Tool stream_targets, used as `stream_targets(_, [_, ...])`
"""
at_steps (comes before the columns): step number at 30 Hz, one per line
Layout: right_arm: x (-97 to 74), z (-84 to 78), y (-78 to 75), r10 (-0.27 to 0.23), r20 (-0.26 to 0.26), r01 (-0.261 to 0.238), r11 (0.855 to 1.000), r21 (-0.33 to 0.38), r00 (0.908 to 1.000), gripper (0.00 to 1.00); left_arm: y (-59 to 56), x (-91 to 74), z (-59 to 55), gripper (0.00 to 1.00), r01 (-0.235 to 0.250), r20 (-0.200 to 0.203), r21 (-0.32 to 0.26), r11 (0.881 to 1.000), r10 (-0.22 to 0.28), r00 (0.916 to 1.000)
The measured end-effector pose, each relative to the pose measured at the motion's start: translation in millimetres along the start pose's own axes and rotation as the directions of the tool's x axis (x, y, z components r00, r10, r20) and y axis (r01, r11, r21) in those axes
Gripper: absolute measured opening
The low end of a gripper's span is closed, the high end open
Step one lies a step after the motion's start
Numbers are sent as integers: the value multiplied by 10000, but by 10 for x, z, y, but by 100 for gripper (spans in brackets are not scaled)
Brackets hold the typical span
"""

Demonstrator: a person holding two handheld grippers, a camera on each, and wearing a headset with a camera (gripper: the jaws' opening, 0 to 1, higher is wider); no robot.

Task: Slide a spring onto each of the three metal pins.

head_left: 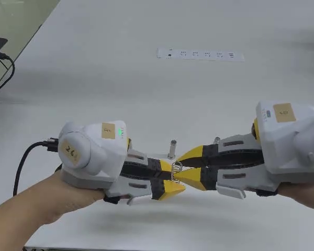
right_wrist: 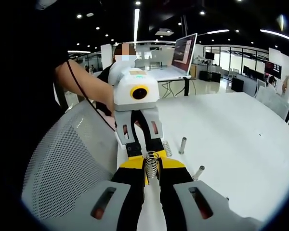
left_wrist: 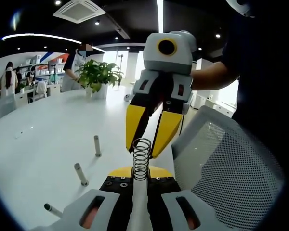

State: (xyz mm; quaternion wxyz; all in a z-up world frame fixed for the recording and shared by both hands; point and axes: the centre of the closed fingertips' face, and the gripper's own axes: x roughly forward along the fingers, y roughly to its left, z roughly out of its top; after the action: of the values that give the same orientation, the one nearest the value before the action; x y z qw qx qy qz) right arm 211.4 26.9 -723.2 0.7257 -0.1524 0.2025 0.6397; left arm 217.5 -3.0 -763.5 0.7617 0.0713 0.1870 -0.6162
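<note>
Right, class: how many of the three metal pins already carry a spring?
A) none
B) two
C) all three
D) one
A: in the left gripper view the far pin, middle pin and near pin are all bare, and the spring is on no pin.

Head view: the spring (head_left: 176, 168) is mostly buried between your two grippers' yellow jaws, coils barely readable. The near pin (head_left: 172, 148) loses its base behind them. The second pin (head_left: 217, 140) is just a tip above your right gripper (head_left: 181, 168). Left gripper view: the spring's lower end is sunk inside your left gripper (left_wrist: 140, 174), and you can't tell if the right's jaws touch it. The white strip (head_left: 200, 54) has markings too small to read. Your right hand (head_left: 303, 192) is cut by the frame edge.
</note>
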Motion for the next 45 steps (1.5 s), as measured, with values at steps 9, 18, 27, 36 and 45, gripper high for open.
stream_targets(9, [18, 2, 21, 4, 190, -6, 9999, 115, 9998, 8, -8, -10, 15, 2, 32, 34, 0, 10000, -32, 10000])
stream_targets(18, [18, 32, 3, -164, 350, 158, 9997, 200, 9993, 7, 12, -39, 38, 2, -112, 82, -164, 9998, 113, 9999])
stream_targets(27, [19, 76, -4, -203, 242, 204, 9998, -61, 9995, 7, 40, -66, 79, 3, -348, 241, -330, 9988, 356, 9991])
stream_targets(36, [50, 126, -31, -319, 311, 328, 9991, -278, 9990, 7, 107, -127, 80, 5, -681, 263, -344, 9971, 691, 9973])
stream_targets(45, [68, 153, -59, -450, 320, 465, 9978, -479, 9985, 7, 157, -159, 81, 10, -941, 280, -372, 9949, 951, 9951])
